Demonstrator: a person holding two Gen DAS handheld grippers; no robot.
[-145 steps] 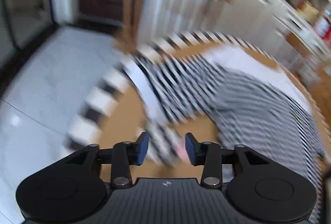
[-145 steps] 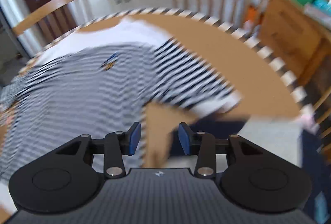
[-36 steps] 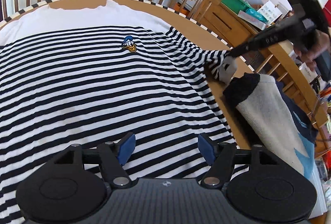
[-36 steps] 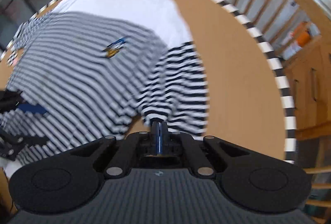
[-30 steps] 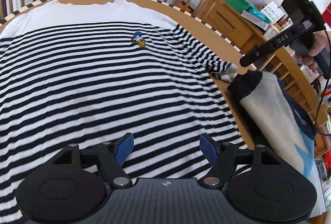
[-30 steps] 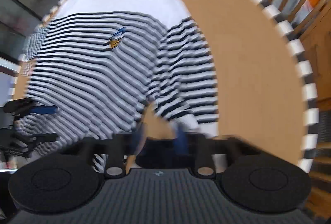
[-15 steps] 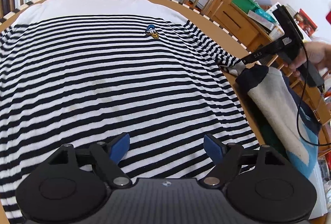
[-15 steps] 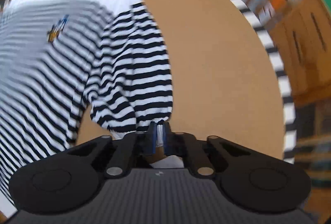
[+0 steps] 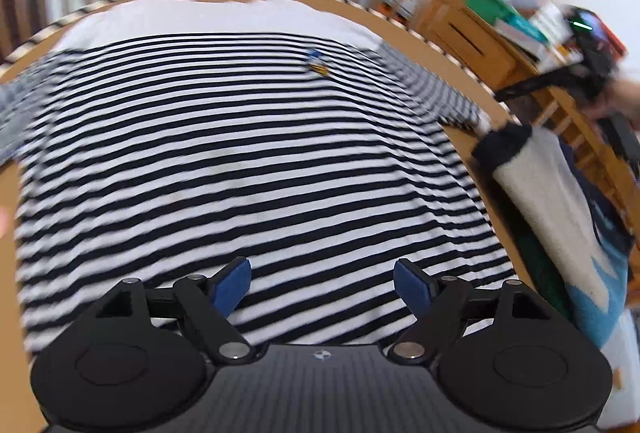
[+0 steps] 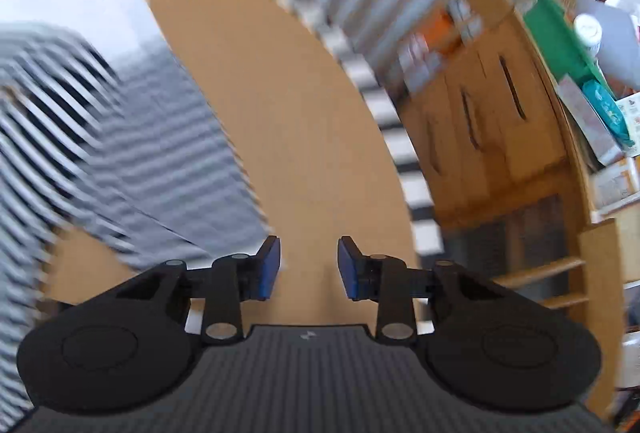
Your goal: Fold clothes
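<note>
Left gripper (image 9: 322, 283) — agape over striped shirt (image 9: 248, 153)

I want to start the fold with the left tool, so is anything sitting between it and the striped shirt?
Nothing visible is in the way. The left tool hangs open directly over the hem area of the striped shirt, which lies spread flat on the round table. The folded garment lies off to the right, beside the shirt.

left gripper (image 9: 322, 283) fingers spread wide; right gripper (image 10: 308, 269) fingers parted, nothing between.
</note>
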